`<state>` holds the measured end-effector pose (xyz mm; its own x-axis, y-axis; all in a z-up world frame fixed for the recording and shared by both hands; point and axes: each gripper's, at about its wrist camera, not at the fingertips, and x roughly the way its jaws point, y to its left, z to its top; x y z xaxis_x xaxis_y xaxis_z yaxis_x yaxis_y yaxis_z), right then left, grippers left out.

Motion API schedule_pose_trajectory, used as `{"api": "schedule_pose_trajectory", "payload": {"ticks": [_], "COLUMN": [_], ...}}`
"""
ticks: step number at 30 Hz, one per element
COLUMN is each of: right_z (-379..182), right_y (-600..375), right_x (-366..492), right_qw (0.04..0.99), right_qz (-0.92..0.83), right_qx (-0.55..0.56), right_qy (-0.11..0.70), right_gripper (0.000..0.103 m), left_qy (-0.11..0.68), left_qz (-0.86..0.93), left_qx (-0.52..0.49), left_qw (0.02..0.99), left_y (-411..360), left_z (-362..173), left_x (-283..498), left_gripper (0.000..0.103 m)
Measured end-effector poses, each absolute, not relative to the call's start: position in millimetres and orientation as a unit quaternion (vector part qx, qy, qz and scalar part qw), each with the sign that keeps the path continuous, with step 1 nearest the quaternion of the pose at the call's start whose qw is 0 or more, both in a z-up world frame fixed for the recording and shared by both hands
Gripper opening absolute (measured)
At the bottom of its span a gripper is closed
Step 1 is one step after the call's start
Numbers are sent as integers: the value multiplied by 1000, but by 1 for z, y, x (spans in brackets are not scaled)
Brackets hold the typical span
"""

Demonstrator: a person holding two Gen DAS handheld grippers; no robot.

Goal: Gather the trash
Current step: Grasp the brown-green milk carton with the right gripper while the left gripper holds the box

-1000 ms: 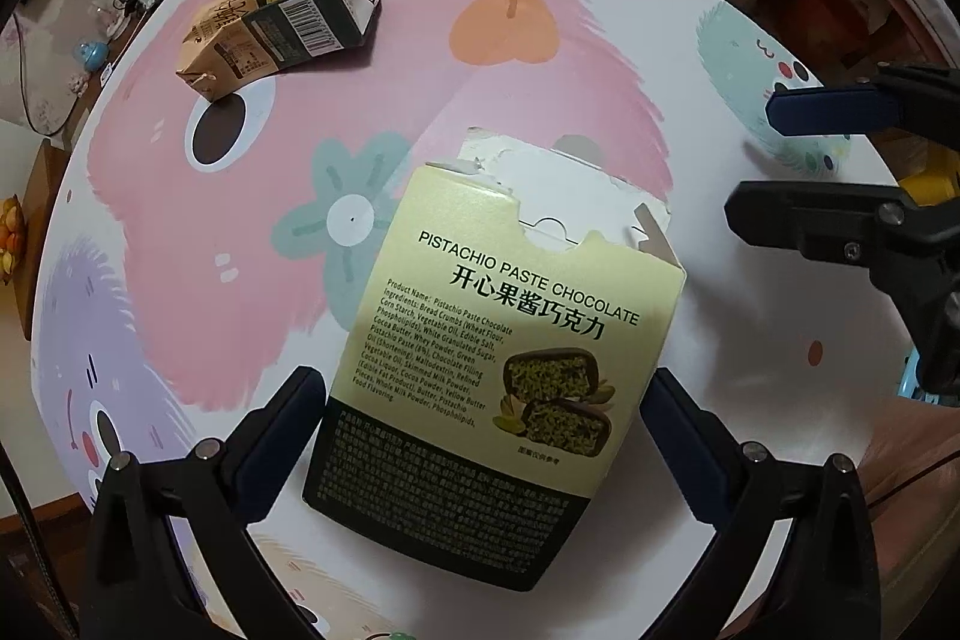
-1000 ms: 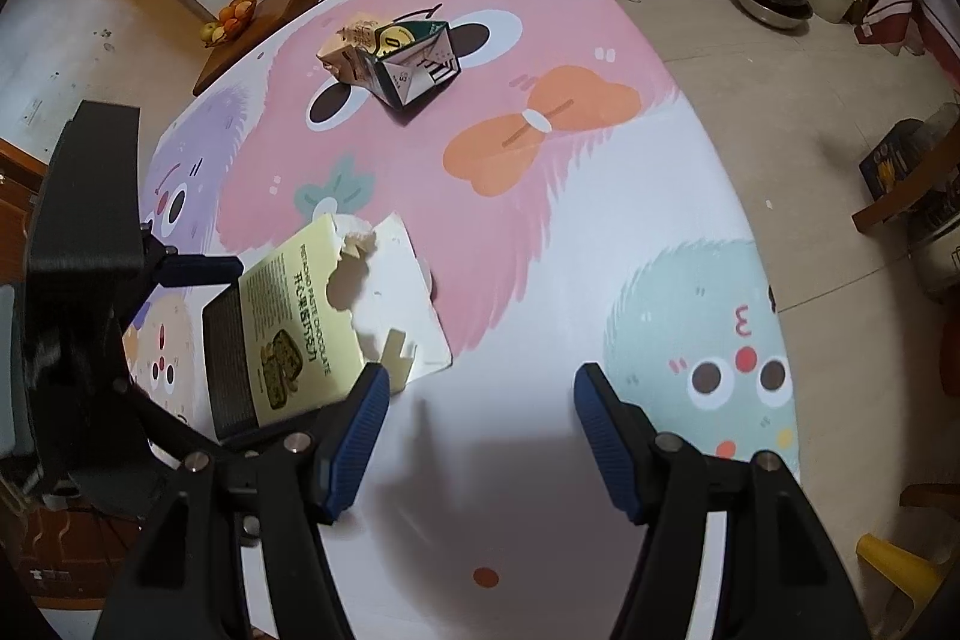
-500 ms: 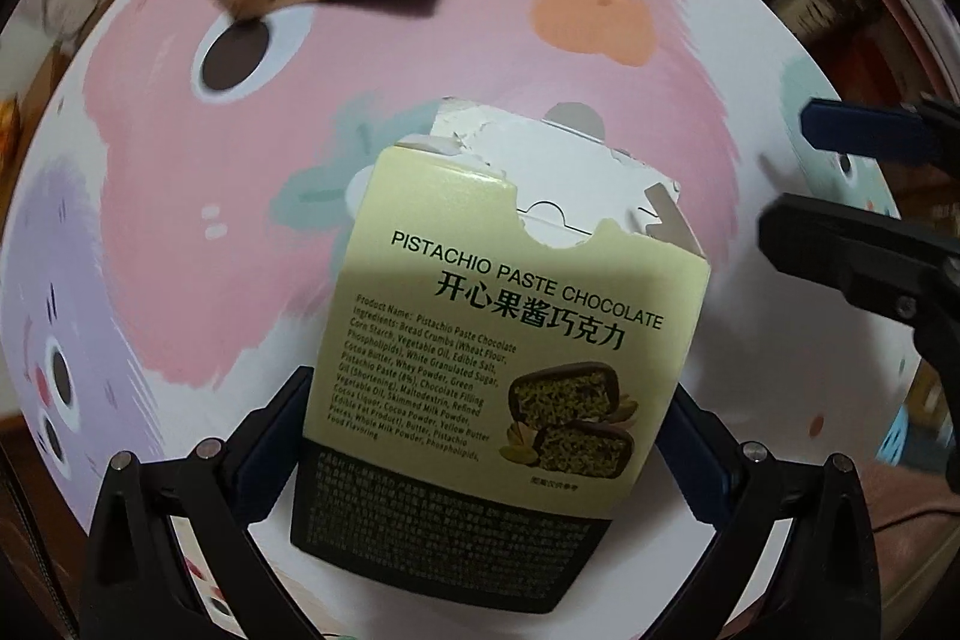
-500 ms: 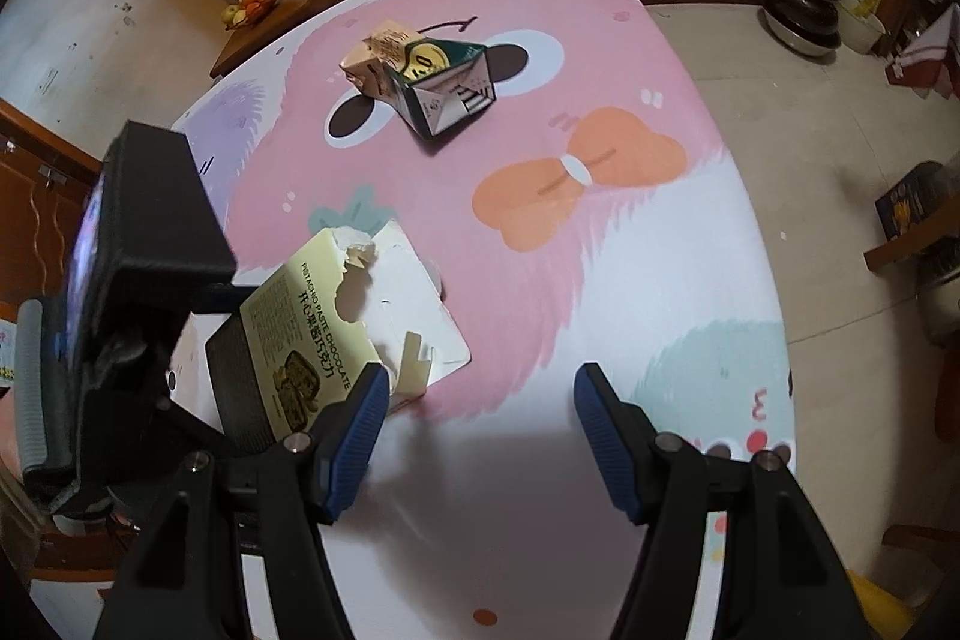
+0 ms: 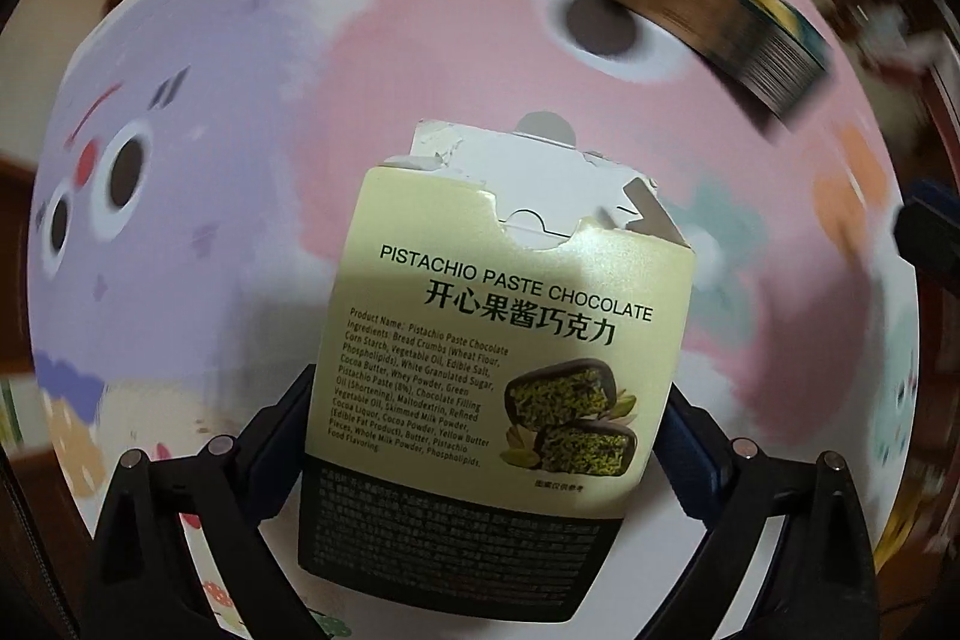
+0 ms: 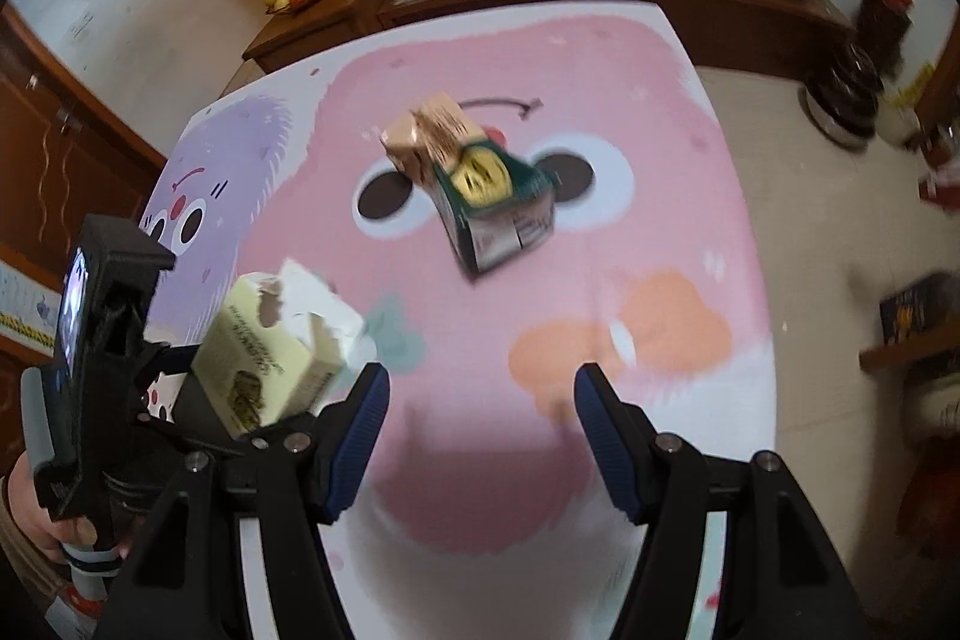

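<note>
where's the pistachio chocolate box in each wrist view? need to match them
Left wrist: pistachio chocolate box fills centre-bottom, torn end up, clamped in the left gripper.
Right wrist: same box at lower left, tilted, in the left gripper.
Shared landmark: crushed drink carton lying by the pink monster's eye on the tablecloth.

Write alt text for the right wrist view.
The open right tool hovers over a pink cartoon tablecloth, aimed toward a crumpled carton lying ahead. At left, the left tool holds a torn pistachio chocolate box.
</note>
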<state>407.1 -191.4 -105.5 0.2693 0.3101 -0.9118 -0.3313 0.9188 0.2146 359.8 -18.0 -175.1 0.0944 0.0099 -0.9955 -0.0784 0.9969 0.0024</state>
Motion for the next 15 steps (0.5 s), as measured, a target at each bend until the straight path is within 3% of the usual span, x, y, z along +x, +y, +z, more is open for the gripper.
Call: {"api": "schedule_pose_trajectory", "payload": {"ticks": [15], "right_z": [-125], "right_y": [-136], "right_x": [493], "right_qw": [792], "right_qz": [243], "right_qx": [-85], "right_qy": [553], "right_gripper": [65], "left_qy": [649], "left_qz": [111], "left_qx": [-97], "left_qw": [746], "left_y": [18], "left_z": [-161], "left_x": [327], "left_gripper": [98]}}
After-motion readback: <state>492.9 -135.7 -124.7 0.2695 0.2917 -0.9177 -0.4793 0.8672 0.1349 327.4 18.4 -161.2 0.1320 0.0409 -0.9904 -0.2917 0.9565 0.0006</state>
